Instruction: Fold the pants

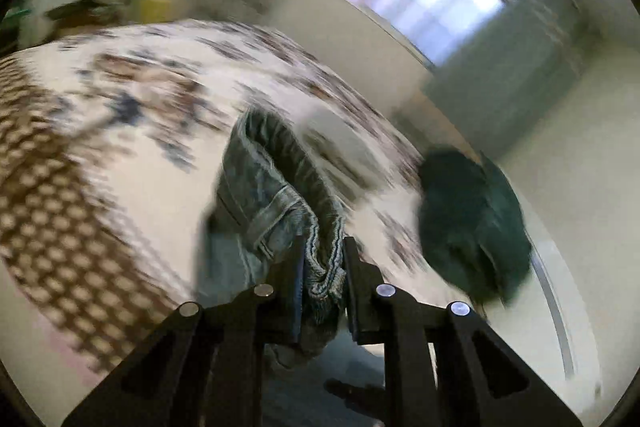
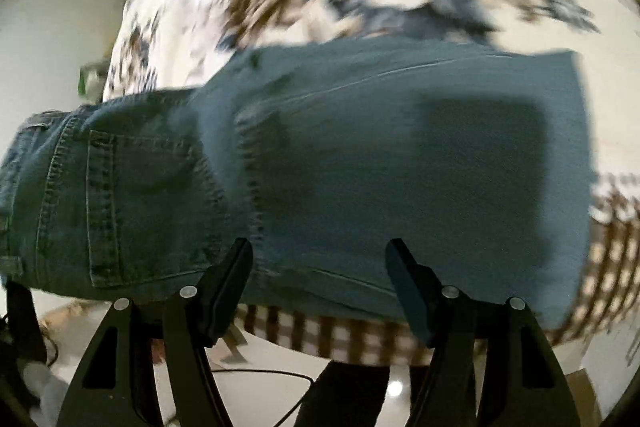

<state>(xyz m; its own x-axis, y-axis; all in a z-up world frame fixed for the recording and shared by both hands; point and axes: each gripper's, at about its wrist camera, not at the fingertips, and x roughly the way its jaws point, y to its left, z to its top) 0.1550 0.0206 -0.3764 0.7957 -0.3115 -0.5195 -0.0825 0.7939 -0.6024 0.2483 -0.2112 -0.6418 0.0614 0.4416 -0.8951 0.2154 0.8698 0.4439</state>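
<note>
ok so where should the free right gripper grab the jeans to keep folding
Judging by the pose, the near long edge of the jeans, which lies just beyond the open right gripper. Come in low from the bed's near side, so one finger slides under the edge. The left gripper already clamps a bunched hem or waistband; blur hides which.
</note>
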